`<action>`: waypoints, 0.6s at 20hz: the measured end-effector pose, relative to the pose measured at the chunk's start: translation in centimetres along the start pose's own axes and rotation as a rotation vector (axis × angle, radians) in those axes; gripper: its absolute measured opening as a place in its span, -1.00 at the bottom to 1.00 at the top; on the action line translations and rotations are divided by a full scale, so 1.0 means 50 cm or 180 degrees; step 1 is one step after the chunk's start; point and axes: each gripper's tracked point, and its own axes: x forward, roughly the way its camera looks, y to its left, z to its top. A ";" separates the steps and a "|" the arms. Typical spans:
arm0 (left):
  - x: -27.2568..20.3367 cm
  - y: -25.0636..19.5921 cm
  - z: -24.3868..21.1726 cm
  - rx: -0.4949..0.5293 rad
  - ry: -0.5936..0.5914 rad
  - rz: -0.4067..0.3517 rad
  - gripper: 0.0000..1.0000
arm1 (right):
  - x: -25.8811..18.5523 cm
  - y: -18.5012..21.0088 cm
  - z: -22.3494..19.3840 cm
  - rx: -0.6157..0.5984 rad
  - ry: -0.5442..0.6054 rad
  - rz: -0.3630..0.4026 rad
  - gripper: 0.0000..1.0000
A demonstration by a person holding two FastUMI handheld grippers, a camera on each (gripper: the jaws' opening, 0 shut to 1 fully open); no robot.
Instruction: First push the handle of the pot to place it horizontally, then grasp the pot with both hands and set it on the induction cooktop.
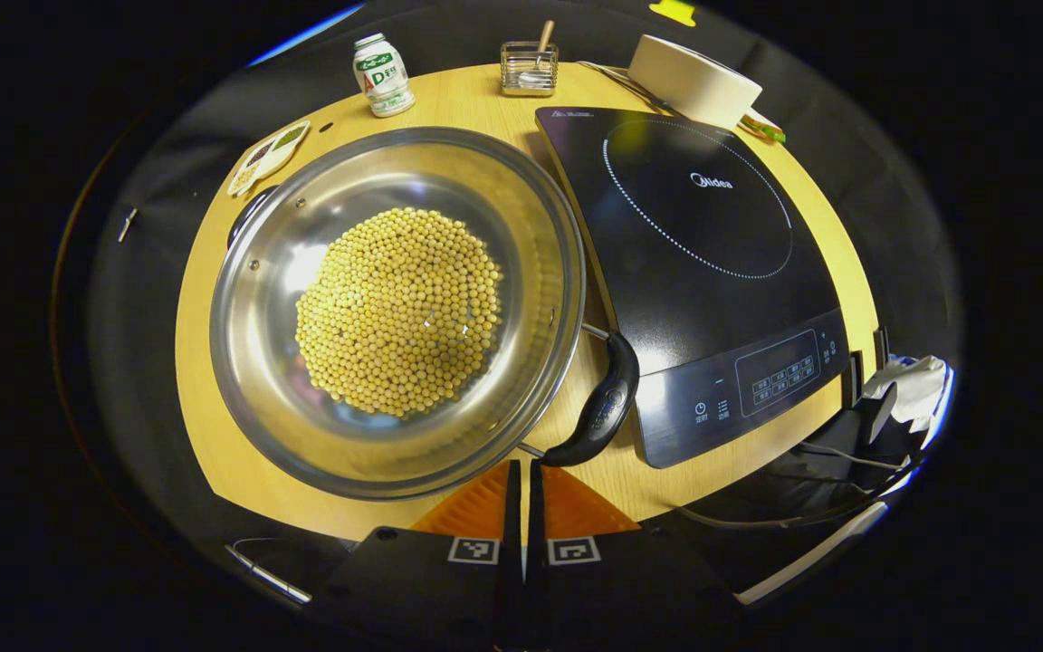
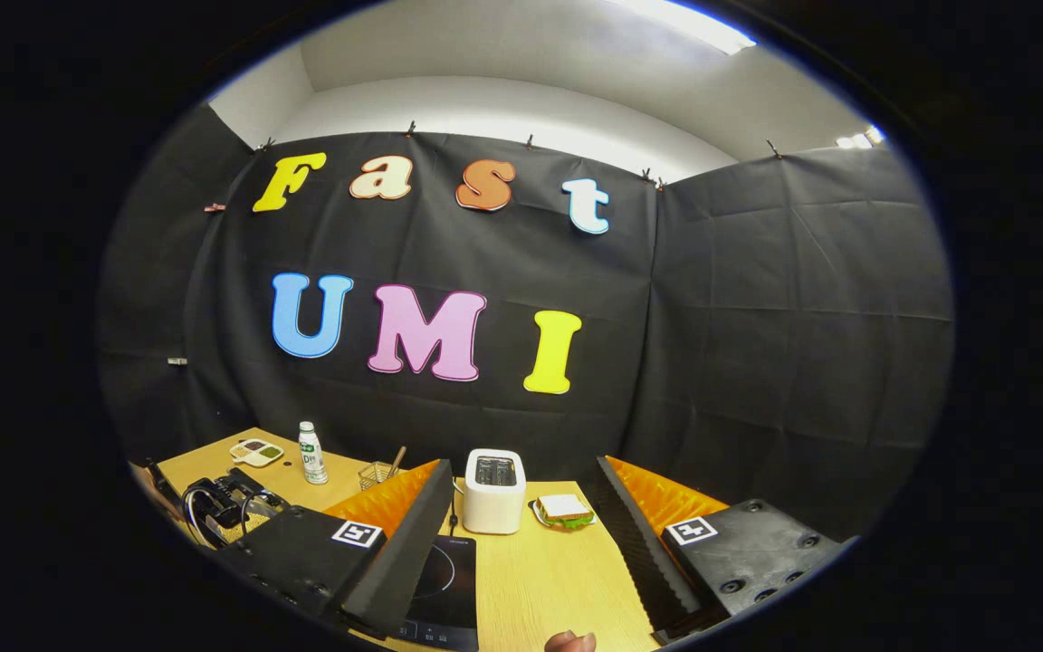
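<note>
The pot (image 1: 399, 312), a wide steel pan with a mound of yellow beans (image 1: 399, 312) in its middle, sits on the bench (image 1: 214, 426) at the nine o'clock side of the induction cooktop (image 1: 693, 272), its rim touching or just beside the cooktop's edge. Its near handle (image 1: 598, 403), a dark curved grip on two metal stays, juts from the rim at about five o'clock; a second dark handle (image 1: 245, 217) shows at about ten o'clock.

In the left gripper view the left claw (image 1: 521, 493) has its fingers pressed together with nothing between them, the tips just beside the lower end of the near handle. I cannot tell whether they touch it.

In the right gripper view the right claw (image 2: 521, 543) stands wide open and empty, held high and level over the bench, looking toward a toaster (image 2: 494, 491) and a sandwich (image 2: 563, 510) at twelve o'clock, with the cooktop's corner below it.

Judgement: the handle push is the step in hand, and the pot is not yet lined up. To do it well, I would keep the fingers closed as a blunt pusher, bear on the handle's end rather than the stays, and sweep steadily so the pot turns in place without sliding onto the cooktop or spilling beans. The right claw should come down only for the two-handed lift.
</note>
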 end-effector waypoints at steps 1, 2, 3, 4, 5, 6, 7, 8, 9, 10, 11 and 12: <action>0.000 -0.001 0.001 -0.0010 -0.0049 -0.0001 -0.90 | -0.002 -0.001 0.000 -0.0001 -0.0005 -0.0002 0.95; 0.001 -0.003 0.004 -0.0017 -0.0092 0.0001 -0.90 | -0.002 -0.003 -0.001 -0.0008 -0.0005 -0.0007 0.95; 0.001 -0.004 0.008 -0.0023 -0.0127 0.0005 -0.90 | -0.003 -0.004 -0.004 -0.0018 0.0002 -0.0010 0.95; 0.002 -0.006 0.012 -0.0026 -0.0156 0.0007 -0.90 | -0.004 -0.003 -0.005 -0.0024 0.0009 -0.0010 0.95; 0.004 -0.008 0.014 -0.0032 -0.0182 0.0008 -0.90 | -0.007 -0.003 -0.006 -0.0027 0.0014 -0.0013 0.95; 0.005 -0.011 0.019 -0.0038 -0.0206 0.0010 -0.90 | -0.008 -0.005 -0.006 -0.0029 0.0018 -0.0012 0.95; 0.005 -0.013 0.023 -0.0045 -0.0238 0.0009 -0.90 | -0.010 -0.004 -0.006 -0.0032 0.0020 -0.0013 0.95; 0.005 -0.015 0.031 -0.0058 -0.0266 0.0012 -0.90 | -0.011 -0.006 -0.005 -0.0035 0.0018 -0.0017 0.95; 0.006 -0.019 0.037 -0.0071 -0.0296 0.0010 -0.89 | -0.012 -0.008 -0.005 -0.0039 0.0019 -0.0025 0.95; 0.008 -0.022 0.044 -0.0081 -0.0321 0.0009 -0.89 | -0.013 -0.010 -0.007 -0.0038 0.0023 -0.0029 0.95; 0.007 -0.026 0.050 -0.0092 -0.0342 0.0006 -0.90 | -0.013 -0.011 -0.008 -0.0038 0.0029 -0.0034 0.95; 0.009 -0.029 0.056 -0.0096 -0.0354 0.0004 -0.89 | -0.014 -0.012 -0.008 -0.0040 0.0032 -0.0038 0.95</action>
